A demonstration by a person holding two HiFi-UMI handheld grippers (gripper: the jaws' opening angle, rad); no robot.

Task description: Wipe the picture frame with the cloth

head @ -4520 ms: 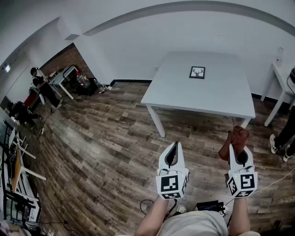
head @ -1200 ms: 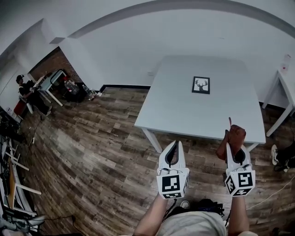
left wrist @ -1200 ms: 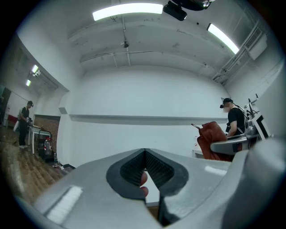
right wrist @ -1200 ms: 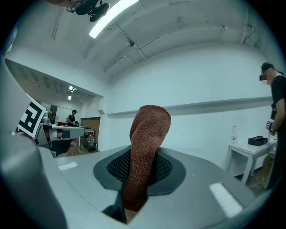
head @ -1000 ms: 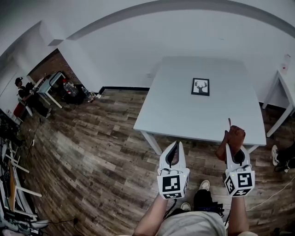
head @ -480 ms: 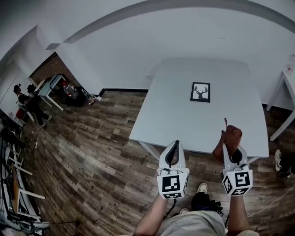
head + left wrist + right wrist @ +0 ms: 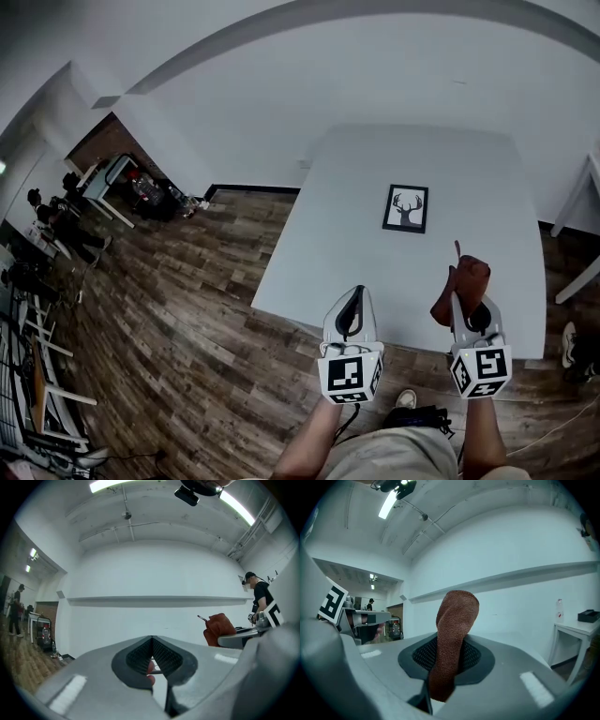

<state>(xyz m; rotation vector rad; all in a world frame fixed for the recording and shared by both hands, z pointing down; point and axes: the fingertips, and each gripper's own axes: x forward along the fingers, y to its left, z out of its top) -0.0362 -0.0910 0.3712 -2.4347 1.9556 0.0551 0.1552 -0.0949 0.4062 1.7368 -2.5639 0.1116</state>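
Note:
A black picture frame point(image 7: 406, 208) with a deer print lies flat on the white table point(image 7: 337, 244), towards its far middle. My right gripper point(image 7: 466, 302) hovers over the table's near edge, shut on a rust-brown cloth point(image 7: 462, 286) that stands up out of the jaws; the cloth point(image 7: 453, 639) fills the middle of the right gripper view. My left gripper point(image 7: 350, 302) is beside it over the near edge, shut with nothing held. In the left gripper view the jaws point(image 7: 152, 658) meet at the tip and the cloth point(image 7: 219, 628) shows at the right. The frame is well ahead of both grippers.
Wood-plank floor point(image 7: 169, 337) spreads to the left. A second white table point(image 7: 577, 220) stands at the right edge. Desks, a bottle and people point(image 7: 66, 202) are at the far left. A white wall point(image 7: 309, 84) runs behind the table.
The table and frame have drawn closer and lower in the head view as I walked up; both grippers now hang over the table's near edge. The grip on the cloth is unchanged.

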